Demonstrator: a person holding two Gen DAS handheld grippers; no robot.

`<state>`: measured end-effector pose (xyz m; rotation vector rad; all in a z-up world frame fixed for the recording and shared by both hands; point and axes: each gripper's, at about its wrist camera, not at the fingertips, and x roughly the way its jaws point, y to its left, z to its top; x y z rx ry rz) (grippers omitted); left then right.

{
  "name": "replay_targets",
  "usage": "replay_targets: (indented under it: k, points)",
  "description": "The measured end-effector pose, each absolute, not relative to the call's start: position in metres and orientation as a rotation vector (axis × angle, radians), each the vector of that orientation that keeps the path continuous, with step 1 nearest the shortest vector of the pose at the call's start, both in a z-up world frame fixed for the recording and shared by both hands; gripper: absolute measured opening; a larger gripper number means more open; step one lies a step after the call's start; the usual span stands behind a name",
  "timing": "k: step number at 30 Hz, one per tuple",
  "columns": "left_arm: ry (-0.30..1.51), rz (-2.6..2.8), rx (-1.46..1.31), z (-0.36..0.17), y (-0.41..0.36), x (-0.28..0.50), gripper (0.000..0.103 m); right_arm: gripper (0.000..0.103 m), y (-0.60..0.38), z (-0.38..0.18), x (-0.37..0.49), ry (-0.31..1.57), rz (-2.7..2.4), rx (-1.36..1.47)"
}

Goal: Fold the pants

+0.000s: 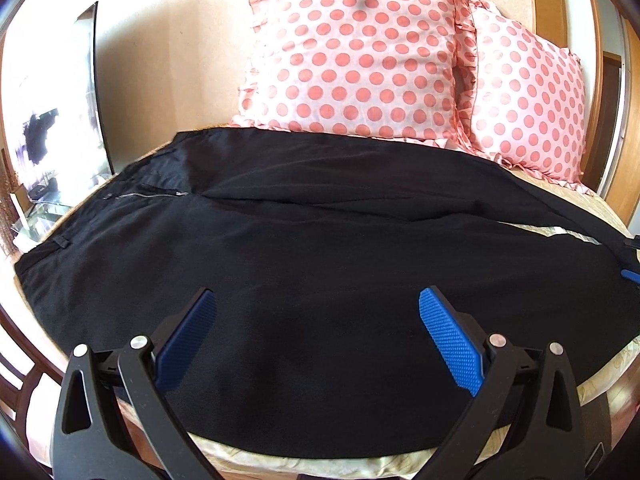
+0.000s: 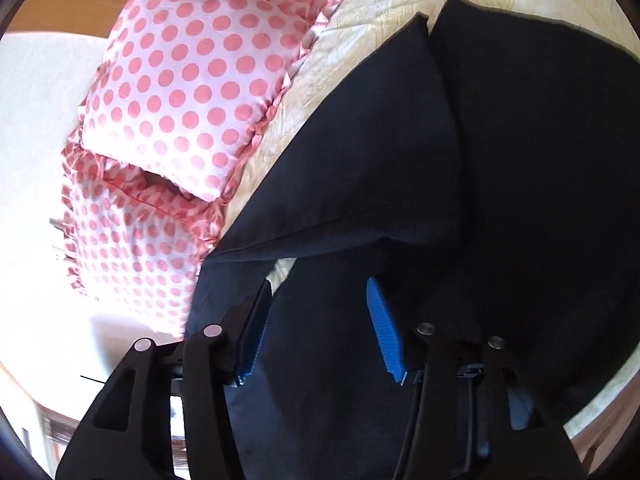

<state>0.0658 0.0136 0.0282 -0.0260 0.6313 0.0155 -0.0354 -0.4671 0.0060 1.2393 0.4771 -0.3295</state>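
Black pants (image 1: 304,248) lie spread flat across the bed, waistband and zipper (image 1: 144,196) at the left, legs running to the right. My left gripper (image 1: 318,300) is open, hovering just above the near leg with nothing between its blue pads. In the right wrist view the pants (image 2: 500,160) fill the right side, with one leg lying apart from the other. My right gripper (image 2: 320,284) is open over the black cloth at the leg end. Its blue fingertip (image 1: 630,275) shows at the right edge of the left wrist view.
Two pink polka-dot pillows (image 1: 352,48) (image 1: 528,100) stand at the head of the bed, just behind the pants. The cream bedspread (image 2: 384,4) shows around the pants. The bed's near edge (image 1: 280,460) lies under my left gripper. A glass table (image 1: 36,216) stands far left.
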Motion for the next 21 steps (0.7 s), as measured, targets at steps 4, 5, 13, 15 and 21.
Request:
replay_targets:
  k: [4, 5, 13, 15, 21]
  points:
    - [0.619, -0.014, -0.021, 0.03, 0.007, 0.063, 0.101, 0.053, -0.473, 0.009, -0.024, 0.433, -0.43, 1.237]
    - [0.616, -0.015, -0.017, 0.03, 0.006, 0.063, 0.101, 0.053, -0.474, 0.009, -0.023, 0.423, -0.446, 1.239]
    - [0.652, -0.024, -0.048, 0.026, 0.018, 0.064, 0.101, 0.009, -0.493, -0.006, -0.023, 0.34, -0.51, 1.22]
    - [0.659, -0.019, -0.06, 0.026, 0.021, 0.065, 0.101, 0.007, -0.497, -0.005, -0.028, 0.309, -0.48, 1.208]
    - [0.619, 0.017, -0.038, 0.034, 0.018, 0.059, 0.101, 0.005, -0.498, 0.039, -0.066, 0.105, -0.406, 1.056]
